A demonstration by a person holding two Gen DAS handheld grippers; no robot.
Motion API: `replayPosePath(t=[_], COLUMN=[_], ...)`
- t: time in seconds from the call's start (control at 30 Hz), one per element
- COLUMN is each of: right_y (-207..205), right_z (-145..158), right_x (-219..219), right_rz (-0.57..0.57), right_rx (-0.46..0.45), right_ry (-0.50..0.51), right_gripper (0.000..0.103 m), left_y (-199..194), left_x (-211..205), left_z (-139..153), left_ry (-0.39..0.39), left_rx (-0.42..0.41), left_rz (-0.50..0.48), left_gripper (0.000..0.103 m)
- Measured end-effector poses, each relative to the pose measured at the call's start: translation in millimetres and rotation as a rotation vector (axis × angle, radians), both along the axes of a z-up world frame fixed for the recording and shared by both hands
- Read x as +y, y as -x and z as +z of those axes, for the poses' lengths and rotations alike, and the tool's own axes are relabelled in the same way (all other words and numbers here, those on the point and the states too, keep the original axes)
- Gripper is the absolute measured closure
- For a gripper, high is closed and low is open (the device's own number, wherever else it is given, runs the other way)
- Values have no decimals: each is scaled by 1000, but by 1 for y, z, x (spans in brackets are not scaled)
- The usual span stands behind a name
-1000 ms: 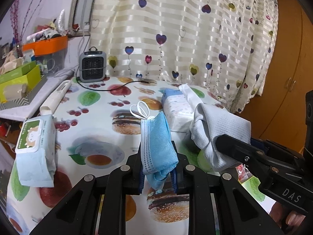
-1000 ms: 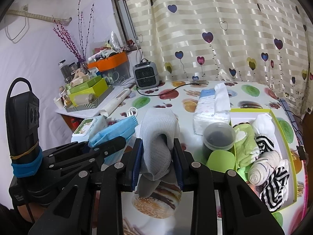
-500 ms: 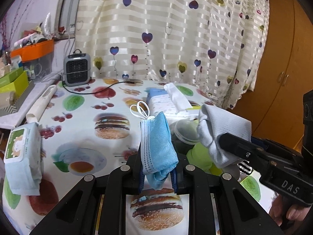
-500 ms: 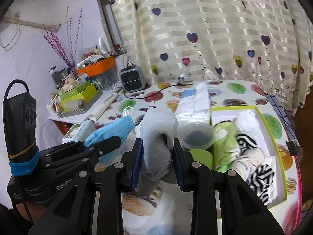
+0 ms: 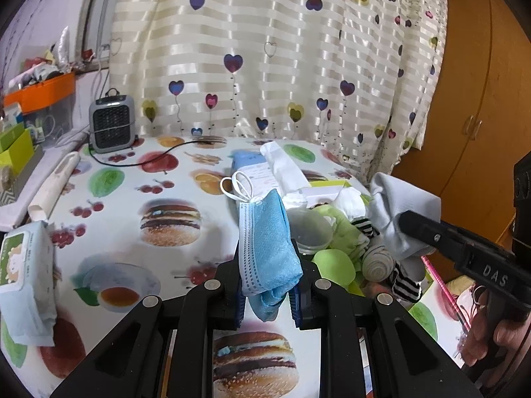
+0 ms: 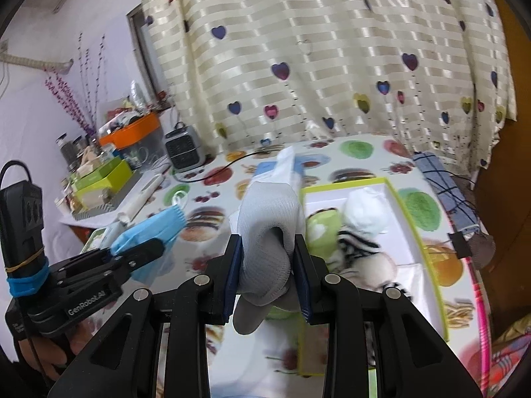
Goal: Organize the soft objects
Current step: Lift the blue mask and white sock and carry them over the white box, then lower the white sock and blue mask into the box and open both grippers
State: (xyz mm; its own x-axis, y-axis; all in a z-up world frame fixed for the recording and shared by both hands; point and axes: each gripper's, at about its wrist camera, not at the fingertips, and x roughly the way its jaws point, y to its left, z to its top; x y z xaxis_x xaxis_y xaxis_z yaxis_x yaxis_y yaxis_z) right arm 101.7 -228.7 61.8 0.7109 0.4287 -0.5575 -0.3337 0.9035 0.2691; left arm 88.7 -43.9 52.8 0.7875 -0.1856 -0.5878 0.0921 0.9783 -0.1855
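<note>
Blue mask (image 5: pixel 268 242) pinched in left gripper (image 5: pixel 267 293) | grey sock (image 6: pixel 270 232) clamped in right gripper (image 6: pixel 267 280) | step: carry above table (image 5: pixel 132 179) | next: drop both into green-rimmed box (image 6: pixel 416 229)

The left wrist fisheye is sitting just behind its own gripper (image 5: pixel 267 285), whose black arms are filling the lower frame, and is looking forward and slightly down across the table (image 5: pixel 109 219) toward the curtain (image 5: pixel 265 49) at the top. The right wrist fisheye is riding likewise behind its gripper (image 6: pixel 267 262), facing the same curtain (image 6: pixel 332 49) from further right. Each view is catching the other gripper at its edge: lower right (image 5: pixel 411 224) in the left view, lower left (image 6: pixel 156 247) in the right. Both are sharing the grey heater (image 5: pixel 111 127) (image 6: pixel 184 147), the tissue pack (image 5: pixel 255 172) (image 6: pixel 282 169) and the green-edged box (image 5: pixel 332 184) (image 6: pixel 428 248).
</note>
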Motion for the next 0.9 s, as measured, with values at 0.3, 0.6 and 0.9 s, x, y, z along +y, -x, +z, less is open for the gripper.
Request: replayPosePath(t=[0.3,0.6,0.9], right_y=[-9,-19,-45], right_z=[4,1,-14], right_x=[-40,-73,-89], right_rz=[-115,-205,-233], right_rx=[-11,-7,25], right_ry=[-6,-6,50], right_gripper=[72,72,72], left_y=[-8,-14,-21], left_x=[-7,-11,-16], left_z=[0,-4,-10], left_ry=[4,7,9], left_rx=[-3,8,16], left_rz=[-15,-22,-26], left_gripper=[83,84,84])
